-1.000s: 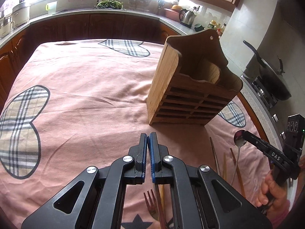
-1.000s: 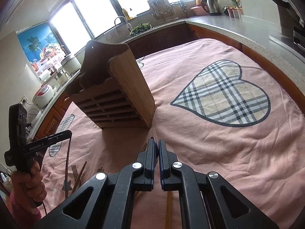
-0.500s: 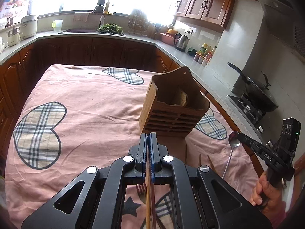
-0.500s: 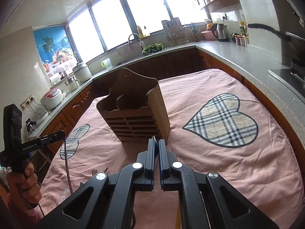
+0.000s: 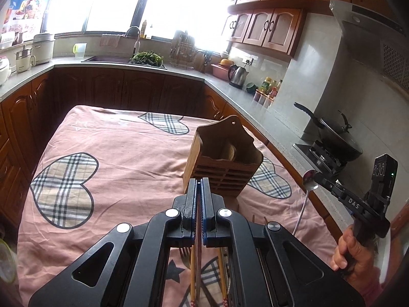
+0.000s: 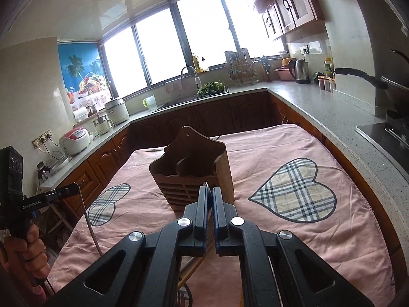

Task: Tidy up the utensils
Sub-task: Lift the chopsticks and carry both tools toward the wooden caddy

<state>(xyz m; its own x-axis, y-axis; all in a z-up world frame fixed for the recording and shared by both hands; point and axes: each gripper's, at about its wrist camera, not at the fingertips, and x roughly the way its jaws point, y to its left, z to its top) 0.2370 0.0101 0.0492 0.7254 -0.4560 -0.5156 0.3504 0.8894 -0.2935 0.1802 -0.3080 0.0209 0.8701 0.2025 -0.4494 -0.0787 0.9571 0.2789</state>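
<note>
A wooden slatted utensil holder [image 5: 222, 161] stands upright on the pink cloth, also in the right wrist view [image 6: 191, 171]. My left gripper [image 5: 199, 183] is shut on a thin metal utensil whose handle hangs down [image 6: 88, 220]; which utensil it is I cannot tell. My right gripper [image 6: 210, 190] is shut on a metal spoon [image 5: 305, 192], bowl up, held above the table's right edge. Both grippers are raised, short of the holder. A fork [image 5: 184, 253] and chopsticks [image 5: 192, 276] lie on the cloth below.
The table carries a pink cloth with plaid hearts [image 5: 64, 189]. Counters wrap around it, with a sink [image 6: 194, 97], a kettle [image 5: 239, 75] and a wok on the stove [image 5: 337, 140] at the right.
Both grippers have risen and pulled back from the holder, each with its utensil lifted off the cloth. The holder now looks smaller and farther away.
</note>
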